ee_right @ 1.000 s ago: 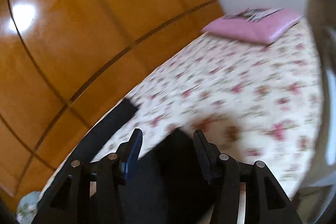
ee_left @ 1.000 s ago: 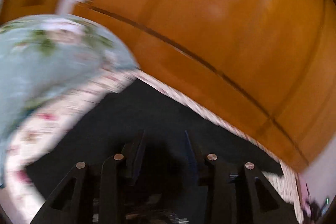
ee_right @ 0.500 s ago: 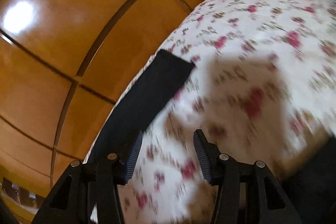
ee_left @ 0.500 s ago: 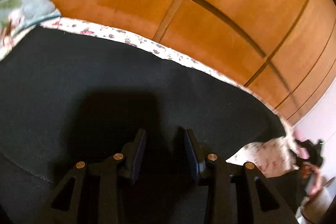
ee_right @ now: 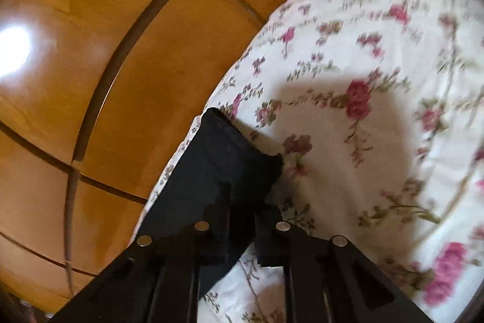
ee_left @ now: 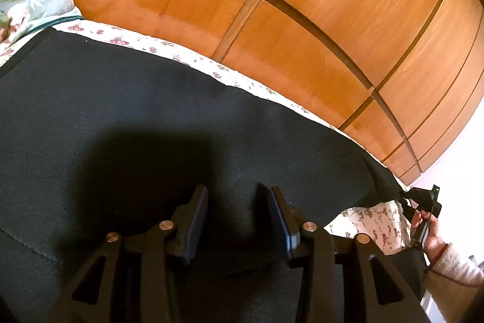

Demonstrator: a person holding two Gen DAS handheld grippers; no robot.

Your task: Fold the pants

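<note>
Dark pants [ee_left: 151,111] lie spread flat on a floral bed sheet [ee_left: 372,214]. My left gripper [ee_left: 237,190] hovers low over the wide part of the pants. Its jaws are opening, with only flat cloth under the gap and nothing pinched. In the right wrist view one pant leg [ee_right: 224,153] runs along the bed's edge to its hem. My right gripper [ee_right: 243,202] is closing on the near edge of that leg, and cloth sits between the fingers. The left wrist view shows that same right gripper [ee_left: 422,195] at the leg's far end, with the cloth drawn up into it.
A wooden panelled wardrobe [ee_left: 302,20] stands close along the bed's far side. A pale blue floral cushion [ee_left: 27,2] lies at the upper left. A hand [ee_left: 429,235] and light sleeve hold the right gripper. Open floral sheet [ee_right: 363,80] stretches to the right of the leg.
My right gripper swept across the sheet to the pant leg's end and its jaws came together on the cloth. My left gripper sank over the pants, then held still, widening slightly.
</note>
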